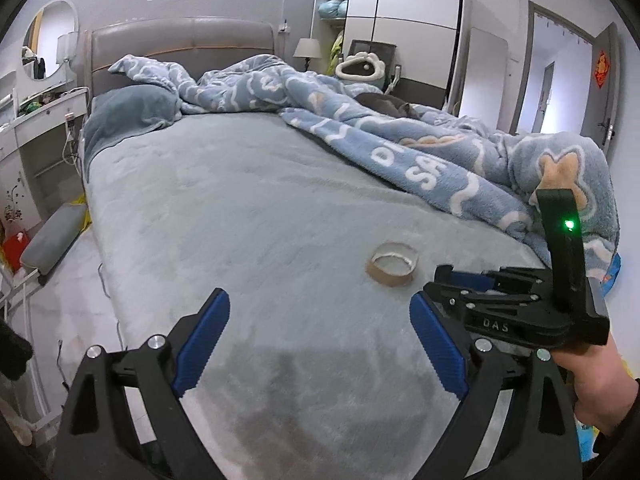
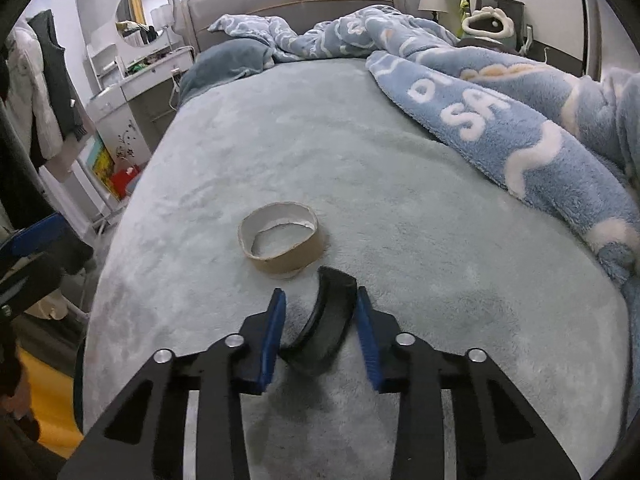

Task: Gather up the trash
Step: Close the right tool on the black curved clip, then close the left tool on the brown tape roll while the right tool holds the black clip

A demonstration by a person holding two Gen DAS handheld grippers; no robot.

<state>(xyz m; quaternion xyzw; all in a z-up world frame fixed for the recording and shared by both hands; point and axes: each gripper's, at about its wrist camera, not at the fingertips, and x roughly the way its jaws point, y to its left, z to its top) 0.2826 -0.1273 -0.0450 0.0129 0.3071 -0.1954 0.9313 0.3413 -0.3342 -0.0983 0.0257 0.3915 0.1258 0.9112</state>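
Closing right gripper (image 2: pixel 320 332) narrowly around black curved scrap (image 2: pixel 326 332) on bed (image 2: pixel 400 160) | left gripper (image 1: pixel 320 344) wide, empty | next: confirm grip, lift; cardboard ring (image 2: pixel 279 241) remains.

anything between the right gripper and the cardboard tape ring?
Right wrist view: a curved black strip sits between the right gripper's blue pads, its tip reaching toward the cardboard tape ring; otherwise only bare bedsheet.
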